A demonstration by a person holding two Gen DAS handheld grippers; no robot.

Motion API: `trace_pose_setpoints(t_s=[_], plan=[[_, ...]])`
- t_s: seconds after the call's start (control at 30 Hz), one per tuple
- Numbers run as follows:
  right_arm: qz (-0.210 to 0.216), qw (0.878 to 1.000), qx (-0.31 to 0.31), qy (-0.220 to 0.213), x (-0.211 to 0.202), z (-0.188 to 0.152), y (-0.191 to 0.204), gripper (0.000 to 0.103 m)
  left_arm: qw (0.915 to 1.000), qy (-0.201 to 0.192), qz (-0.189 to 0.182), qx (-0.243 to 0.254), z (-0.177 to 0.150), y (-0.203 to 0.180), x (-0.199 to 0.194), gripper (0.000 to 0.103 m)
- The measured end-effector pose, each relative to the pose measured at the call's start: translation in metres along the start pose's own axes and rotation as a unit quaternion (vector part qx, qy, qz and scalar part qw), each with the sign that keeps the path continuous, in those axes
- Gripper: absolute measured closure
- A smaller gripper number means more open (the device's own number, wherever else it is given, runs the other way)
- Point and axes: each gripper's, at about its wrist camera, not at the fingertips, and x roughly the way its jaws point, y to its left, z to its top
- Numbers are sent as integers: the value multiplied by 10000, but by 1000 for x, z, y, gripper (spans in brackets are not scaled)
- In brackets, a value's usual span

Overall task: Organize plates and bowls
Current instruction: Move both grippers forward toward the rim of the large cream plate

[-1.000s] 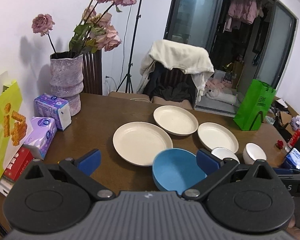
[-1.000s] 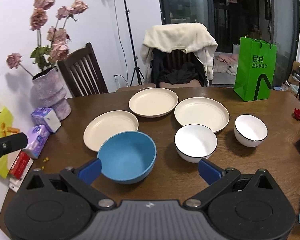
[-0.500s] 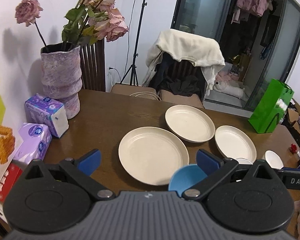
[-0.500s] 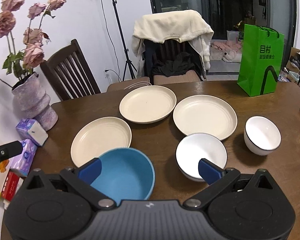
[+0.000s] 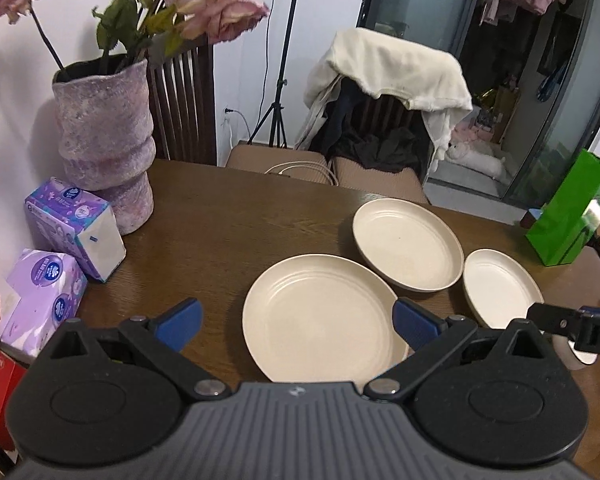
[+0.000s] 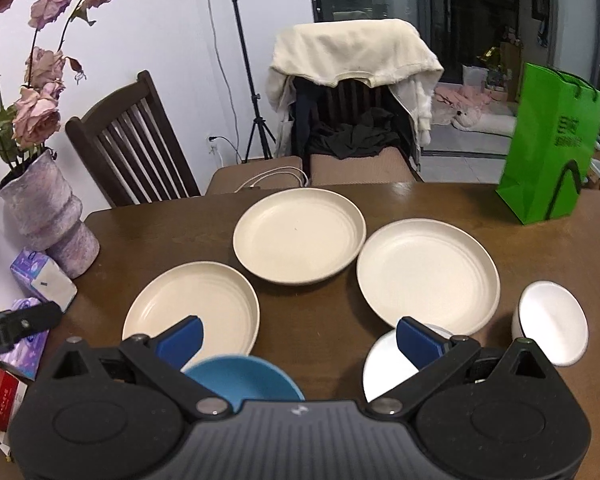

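Both claws are spread wide and empty, left gripper (image 5: 296, 324) over the near plate (image 5: 320, 316), right gripper (image 6: 300, 340) above the blue bowl (image 6: 244, 376) and white bowl (image 6: 388, 364), probably lining up to stack everything on the table (image 6: 320, 312).

A purple vase (image 5: 104, 148) of roses was seen at the tabletop's (image 5: 220, 224) far left, tissue packs (image 5: 76, 226) just beside it, and a green bag (image 6: 548, 148) at the far right.
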Motion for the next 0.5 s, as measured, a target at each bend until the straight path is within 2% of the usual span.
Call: trace_pose_setpoints(t_s=[0.2, 0.5], plan=[[-4, 9998, -114, 173, 32, 16, 7, 0, 9998, 166, 89, -102, 13, 10, 35, 0], [212, 9959, -12, 881, 102, 27, 15, 6, 9969, 665, 184, -383, 15, 31, 90, 1]])
